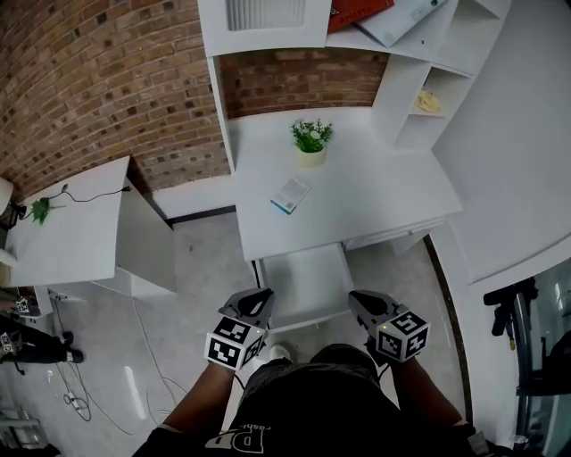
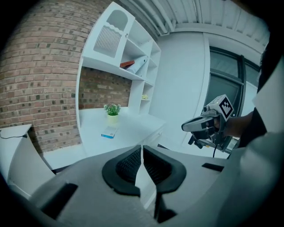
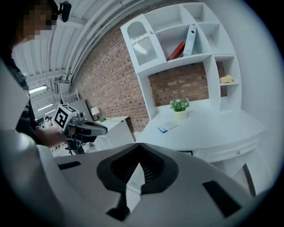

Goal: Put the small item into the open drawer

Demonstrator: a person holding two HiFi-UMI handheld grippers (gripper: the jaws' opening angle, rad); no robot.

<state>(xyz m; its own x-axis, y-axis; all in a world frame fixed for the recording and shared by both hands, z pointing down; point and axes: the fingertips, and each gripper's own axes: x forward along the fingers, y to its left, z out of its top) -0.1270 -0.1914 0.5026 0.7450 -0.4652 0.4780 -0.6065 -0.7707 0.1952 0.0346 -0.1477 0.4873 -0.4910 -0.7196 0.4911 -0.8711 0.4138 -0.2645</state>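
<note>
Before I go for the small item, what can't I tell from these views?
- small item: too small in every view to identify or read.
- open drawer: in the head view the left gripper and right gripper hide its near corners. In both gripper views the gripper bodies block its inside.
- red thing: cut off by the head view's top edge.
- yellow thing: too small to identify.
</note>
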